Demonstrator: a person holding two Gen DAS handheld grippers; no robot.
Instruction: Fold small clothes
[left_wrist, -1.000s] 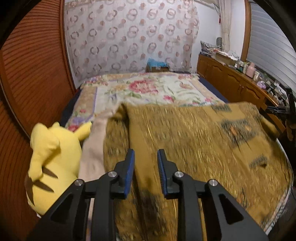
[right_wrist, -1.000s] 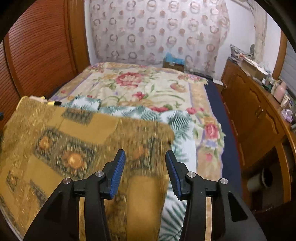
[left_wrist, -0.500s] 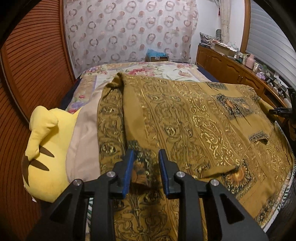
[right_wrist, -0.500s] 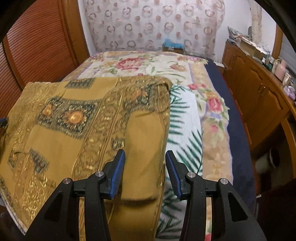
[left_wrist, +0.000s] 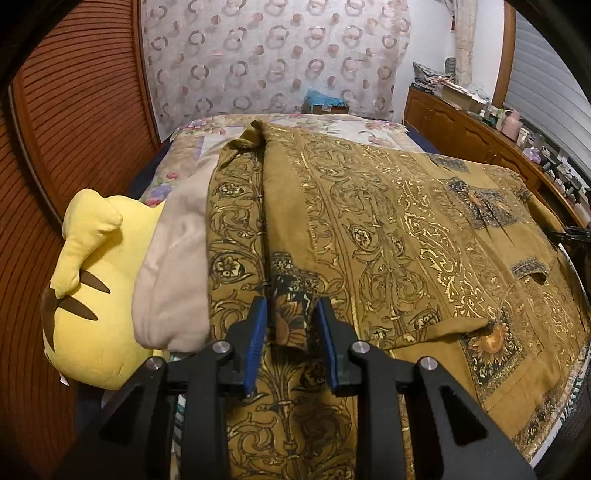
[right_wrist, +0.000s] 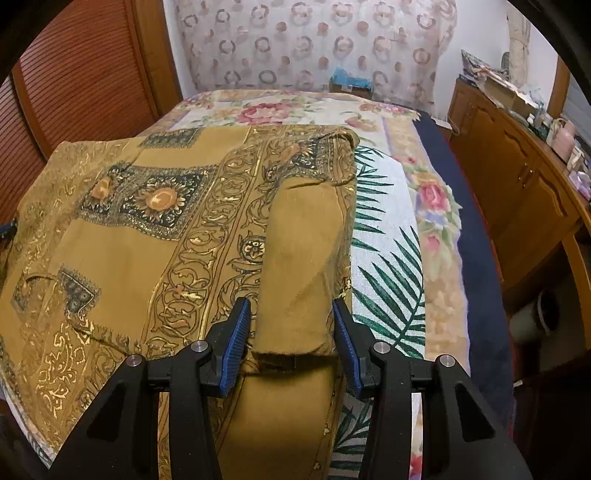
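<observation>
A mustard-gold patterned garment (left_wrist: 388, 236) lies spread flat on the bed, folded over on itself; it also shows in the right wrist view (right_wrist: 177, 229). My left gripper (left_wrist: 290, 328) is open, its blue pads on either side of a dark patterned cloth corner at the garment's left side, not pinching it. My right gripper (right_wrist: 291, 325) is open wide, straddling the plain mustard folded strip at the garment's right edge, with gaps beside both pads. The tip of the right gripper (left_wrist: 569, 234) shows at the far right of the left wrist view.
A yellow plush toy (left_wrist: 92, 280) and a beige cloth (left_wrist: 173, 266) lie at the garment's left. The bed has a floral and palm-leaf cover (right_wrist: 388, 236). A wooden dresser (right_wrist: 517, 177) with clutter stands right of the bed. A wooden slatted wall (left_wrist: 74, 110) runs along the left.
The garment was swung forward and laid down flat on the bed. Both grippers came down low over its near edge, and their jaws stand wider than before, no longer holding cloth.
</observation>
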